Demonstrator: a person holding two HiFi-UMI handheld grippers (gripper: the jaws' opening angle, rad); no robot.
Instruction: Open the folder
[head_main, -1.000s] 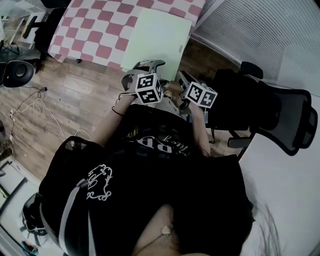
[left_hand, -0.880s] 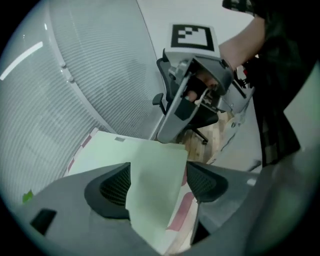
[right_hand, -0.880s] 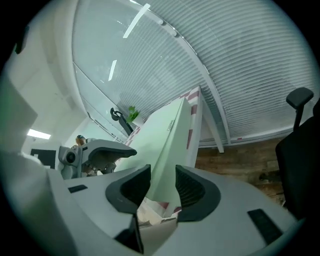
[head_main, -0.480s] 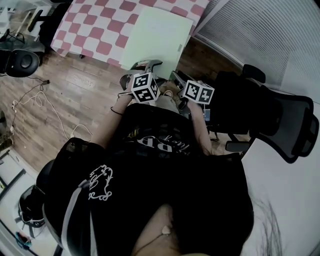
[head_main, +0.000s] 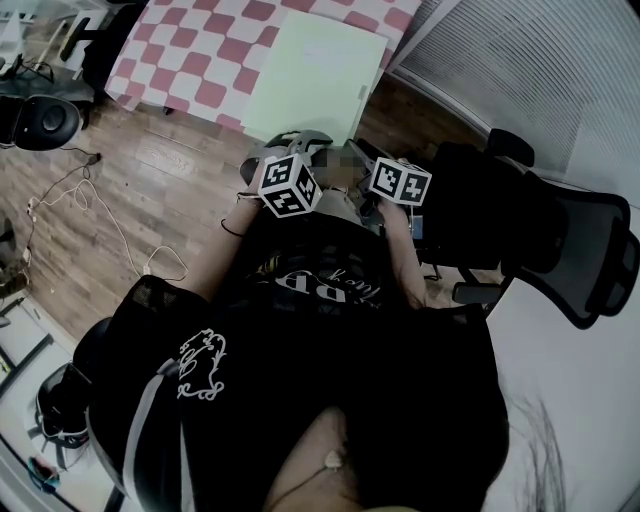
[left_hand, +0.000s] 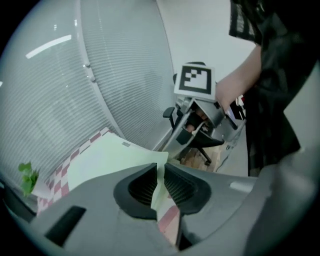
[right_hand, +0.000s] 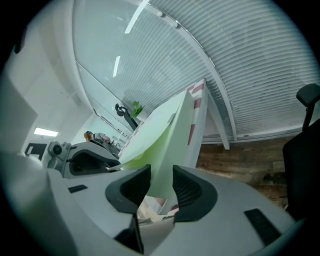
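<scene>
A pale green folder (head_main: 315, 80) lies on the pink-and-white checked table (head_main: 190, 60), its near edge at the table's edge. My left gripper (head_main: 300, 135) is at that edge. In the left gripper view its jaws are closing, and the left gripper (left_hand: 161, 185) pinches a thin green cover sheet (left_hand: 110, 160) between the pads. My right gripper (head_main: 355, 150) is just to the right. In the right gripper view, the right gripper (right_hand: 161, 187) stands open with the folder's lifted edge (right_hand: 165, 130) passing between the jaws, gaps on both sides.
A black office chair (head_main: 560, 240) stands close on the right. Cables (head_main: 90, 220) trail over the wooden floor on the left. Slatted blinds (head_main: 520, 60) run along the far right. A small green plant (left_hand: 27, 177) sits at the table's far side.
Both grippers stay at the folder's near edge. The left gripper's marker cube has shifted slightly. The folder lies where it was.
</scene>
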